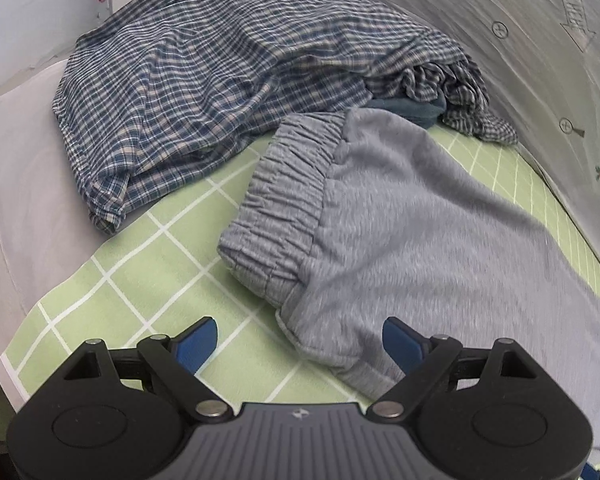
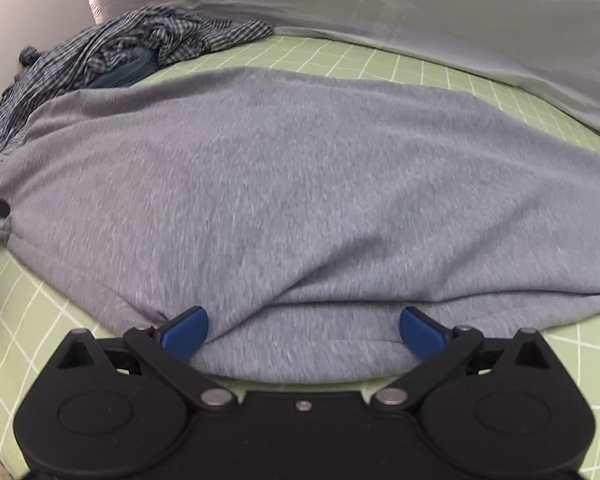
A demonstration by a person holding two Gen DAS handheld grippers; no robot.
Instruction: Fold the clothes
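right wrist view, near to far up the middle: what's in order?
Right tongs, open over the near edge of the grey garment → green checked sheet → pale carrot-print bedding. Plaid shirt sits far left, off that line.

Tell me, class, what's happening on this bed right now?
A person with a two-finger tool in each hand is folding clothes on a green checked sheet. Grey trousers lie spread out. The left tool is open at the waistband end, its fingers not on the cloth. The right tool is open too, with a fold of the trousers' near edge between its fingers. A plaid shirt lies crumpled beyond, not yet folded.
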